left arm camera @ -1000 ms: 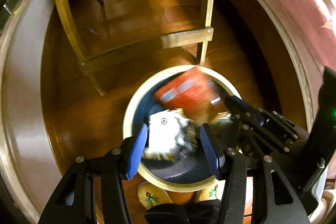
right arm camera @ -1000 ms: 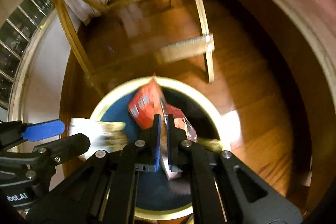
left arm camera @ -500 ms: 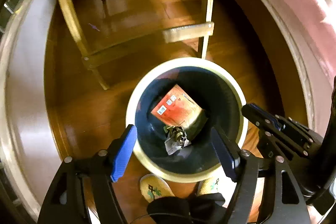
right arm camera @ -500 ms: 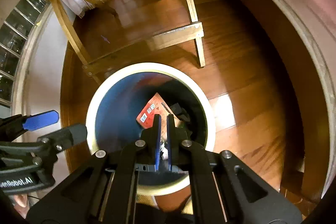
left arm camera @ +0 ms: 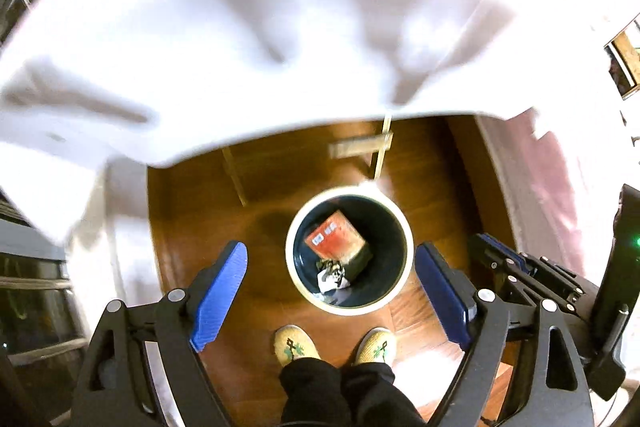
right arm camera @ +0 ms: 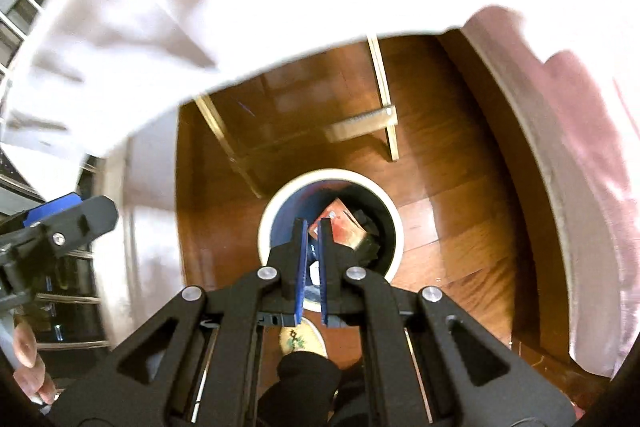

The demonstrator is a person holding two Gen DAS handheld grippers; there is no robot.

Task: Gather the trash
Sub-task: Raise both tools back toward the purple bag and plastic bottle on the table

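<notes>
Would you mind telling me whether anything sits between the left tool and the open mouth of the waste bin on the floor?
Nothing visible does. The left tool, jaws opening and empty, looks straight down at the waste bin, where the red packet and crumpled wrapper already lie. The white cloth hangs further out, not over the bin.

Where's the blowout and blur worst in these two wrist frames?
Left wrist: white tablecloth blown out and smeared across the top; trash bin and red packet fairly sharp. Right wrist: the cloth clips to white at top, floor slightly soft, glare patch beside the bin, strong fisheye curving at the edges.
</notes>
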